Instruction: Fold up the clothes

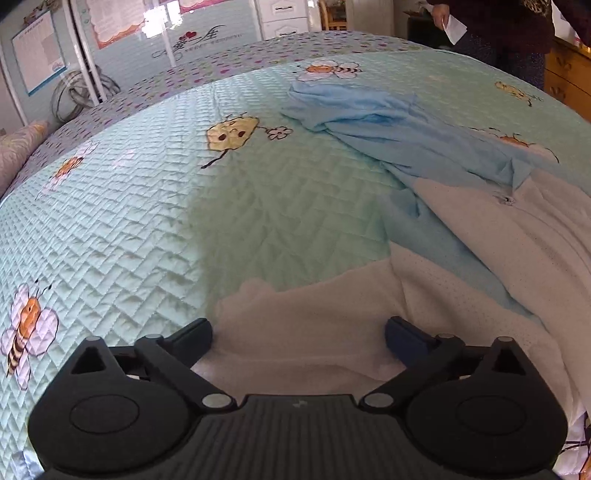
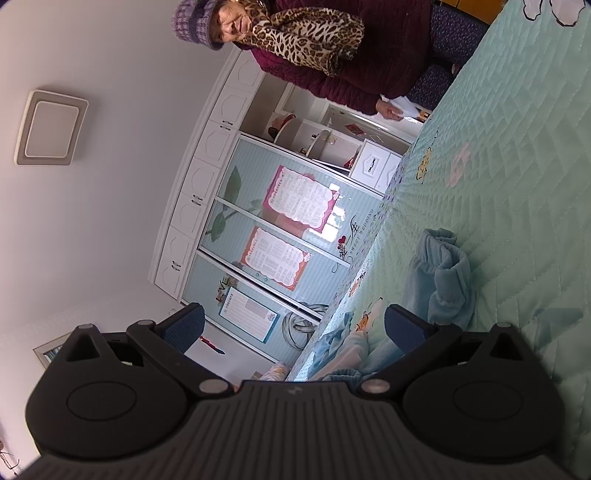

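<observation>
A white perforated garment (image 1: 480, 277) lies on the mint quilted bedspread (image 1: 147, 221) at the lower right, with a light blue garment (image 1: 388, 125) spread behind it and partly under it. My left gripper (image 1: 299, 328) points down over the near edge of the white garment. Its jaws are wide open with the cloth below and between them, and the pads (image 1: 402, 336) do not press on it. My right gripper (image 2: 295, 314) is rolled on its side, open and holding nothing. A bunched part of the light blue garment (image 2: 443, 273) lies just beyond its right finger.
A person in a dark red jacket (image 2: 351, 55) stands at the far side of the bed holding a white paper (image 1: 455, 27). A white wardrobe with glass doors (image 2: 258, 221) runs along the wall behind. A wooden dresser (image 1: 569, 81) stands at the far right.
</observation>
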A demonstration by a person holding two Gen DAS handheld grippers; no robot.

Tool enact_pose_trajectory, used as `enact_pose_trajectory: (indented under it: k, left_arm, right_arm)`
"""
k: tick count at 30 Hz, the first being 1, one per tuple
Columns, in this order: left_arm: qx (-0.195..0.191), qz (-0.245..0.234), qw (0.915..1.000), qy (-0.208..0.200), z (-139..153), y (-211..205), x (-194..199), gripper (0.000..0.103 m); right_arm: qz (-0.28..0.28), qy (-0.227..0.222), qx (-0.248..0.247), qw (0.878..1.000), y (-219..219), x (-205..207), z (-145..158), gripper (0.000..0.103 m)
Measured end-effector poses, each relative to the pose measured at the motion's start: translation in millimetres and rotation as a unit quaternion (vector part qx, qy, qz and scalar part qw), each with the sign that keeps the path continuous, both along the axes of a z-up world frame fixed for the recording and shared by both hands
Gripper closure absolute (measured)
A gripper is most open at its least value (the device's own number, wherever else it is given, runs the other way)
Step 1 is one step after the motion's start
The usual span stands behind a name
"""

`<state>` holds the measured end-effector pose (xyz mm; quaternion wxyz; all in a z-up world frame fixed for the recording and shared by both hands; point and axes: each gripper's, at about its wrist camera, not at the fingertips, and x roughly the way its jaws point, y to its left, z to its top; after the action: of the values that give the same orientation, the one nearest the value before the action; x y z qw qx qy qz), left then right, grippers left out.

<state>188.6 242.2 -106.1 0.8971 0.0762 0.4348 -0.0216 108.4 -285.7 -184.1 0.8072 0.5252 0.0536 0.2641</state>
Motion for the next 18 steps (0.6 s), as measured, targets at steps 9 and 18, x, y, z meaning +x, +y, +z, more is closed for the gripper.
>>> enact_pose_trajectory:
  k: [9, 18]
  left_arm:
    - [-0.017, -0.067, 0.9976, 0.011, 9, -15, 3, 0.075]
    - [0.174, -0.091, 0.9801, -0.026, -2, -84, -22, 0.101]
  right_arm:
    - [0.000, 0.000, -0.001, 1.000, 0, -1, 0, 0.000]
    - [0.001, 0.000, 0.000, 1.000, -1, -1, -1, 0.000]
